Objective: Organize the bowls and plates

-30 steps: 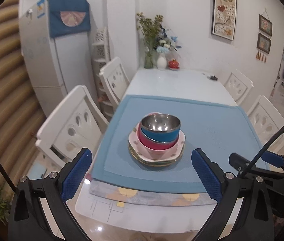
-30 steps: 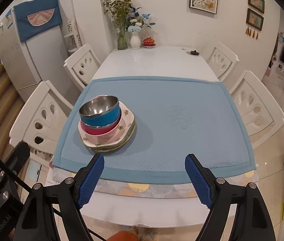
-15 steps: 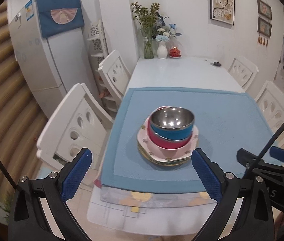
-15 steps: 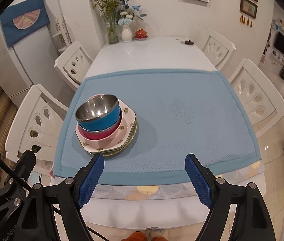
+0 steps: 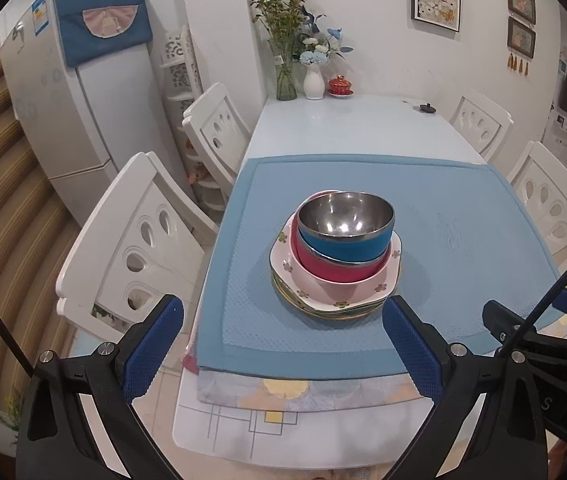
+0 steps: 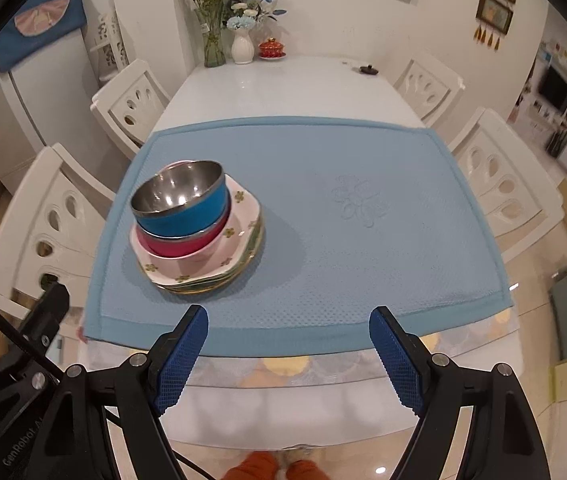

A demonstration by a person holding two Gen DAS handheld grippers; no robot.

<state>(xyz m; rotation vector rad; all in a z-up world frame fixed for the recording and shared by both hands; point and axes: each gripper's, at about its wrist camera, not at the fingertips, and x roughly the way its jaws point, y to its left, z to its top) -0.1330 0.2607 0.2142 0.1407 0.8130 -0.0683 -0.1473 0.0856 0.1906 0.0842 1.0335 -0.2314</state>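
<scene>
Bowls and plates are sitting in one stack on a blue mat (image 5: 463, 208) that is covering the near half of a long white counter (image 5: 363, 124). A steel-lined blue bowl (image 5: 346, 226) is nesting in a red bowl (image 5: 323, 266), which is resting on a pink floral plate (image 5: 311, 288); more plates (image 5: 323, 309) are lying under it, their count unclear. From the right wrist view the stack is sitting toward the mat's left side.

The left gripper (image 5: 283, 342) is hovering above the counter's near edge, just short of the stack, its jaws spread wide and gripping nothing. The right gripper (image 6: 288, 352) is hovering over the mat's near edge, beside the stack and apart from it, its jaws also spread and empty.

White chairs (image 5: 135, 236) are standing along both sides of the counter. At its far end a glass vase of flowers (image 5: 285, 76), a white vase (image 5: 313, 80) and a small red lidded pot (image 5: 339, 85) are standing by the wall. A fridge (image 5: 83, 112) is standing at the left. The person's orange shoes (image 6: 275, 468) are showing on the floor.
</scene>
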